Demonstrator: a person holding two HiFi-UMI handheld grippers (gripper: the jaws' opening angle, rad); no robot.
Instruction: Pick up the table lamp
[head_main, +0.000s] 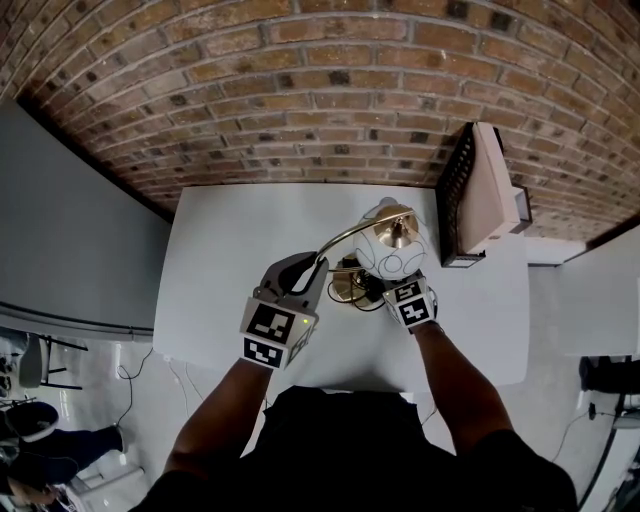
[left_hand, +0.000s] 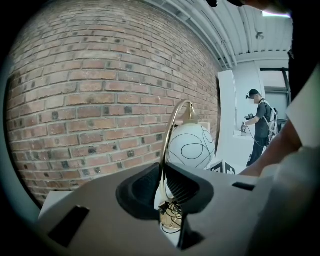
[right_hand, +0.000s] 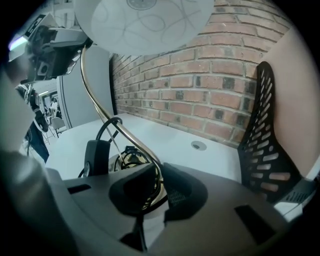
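Because the table lamp (head_main: 385, 250) has a thin gold stem (left_hand: 170, 135) and a big round white shade (left_hand: 191, 146) up top, I think it will feel top-heavy and want to tip. The shade looks like glass, so I guess it can break. The stem looks hard, smooth and a bit slippery. The stem is the best place to hold, not the shade.

It stands on the white table (head_main: 240, 260), a little toward 1 o'clock from the middle. My left gripper (left_hand: 162, 187) is squeezed tight on the stem, at 9 o'clock from the shade. My right gripper (right_hand: 159, 182) is squeezed tight on the stem too, low down by the gold base (head_main: 350, 285), at 6 o'clock. A black cord (right_hand: 127, 155) lies bunched on the base and may drag.

At 2 o'clock from the lamp stands a black mesh rack (head_main: 455, 200). One flat tan thing (head_main: 495, 190) stands up in it. What it is, I cannot tell.
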